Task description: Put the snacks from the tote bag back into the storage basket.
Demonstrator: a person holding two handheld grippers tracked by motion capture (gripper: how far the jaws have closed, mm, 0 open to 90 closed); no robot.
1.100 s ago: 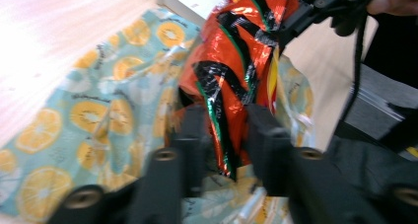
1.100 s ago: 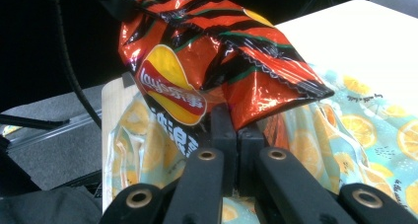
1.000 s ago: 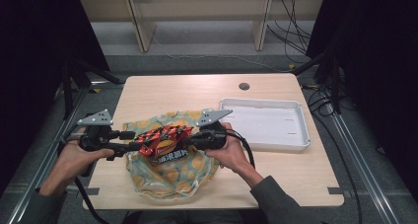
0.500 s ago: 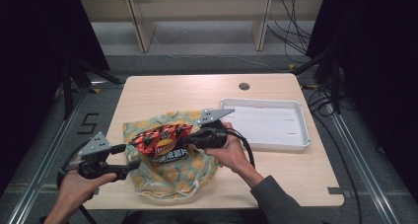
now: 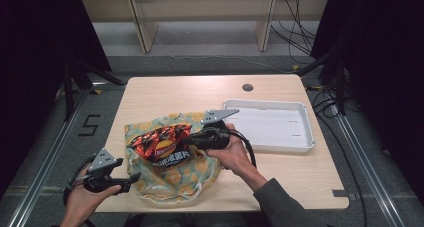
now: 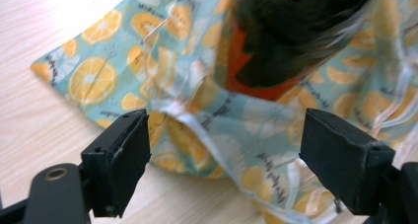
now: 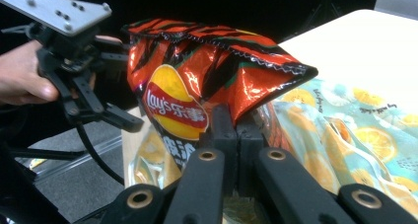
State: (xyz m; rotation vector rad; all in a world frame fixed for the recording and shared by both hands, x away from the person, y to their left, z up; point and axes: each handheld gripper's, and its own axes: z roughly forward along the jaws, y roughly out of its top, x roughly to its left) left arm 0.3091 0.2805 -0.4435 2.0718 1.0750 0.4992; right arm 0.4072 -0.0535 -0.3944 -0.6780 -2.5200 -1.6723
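In the high view the chip bag point(image 5: 162, 148) sits left of centre in the frame, lifted above the orange-print bag point(image 5: 170, 177) that lies spread on the table point(image 5: 200, 92). The right gripper point(image 5: 192, 139) pinches the chip bag's right end — in the right gripper view its jaws stand pressed together on the foil point(image 7: 197, 81). The left gripper point(image 5: 135, 177), at the lower left by the table's near edge, has just been opening; its jaws stand spread, clamping nothing, with the printed bag's rim point(image 6: 217, 135) lying past them. A white tray point(image 5: 300, 137) rests right of centre.
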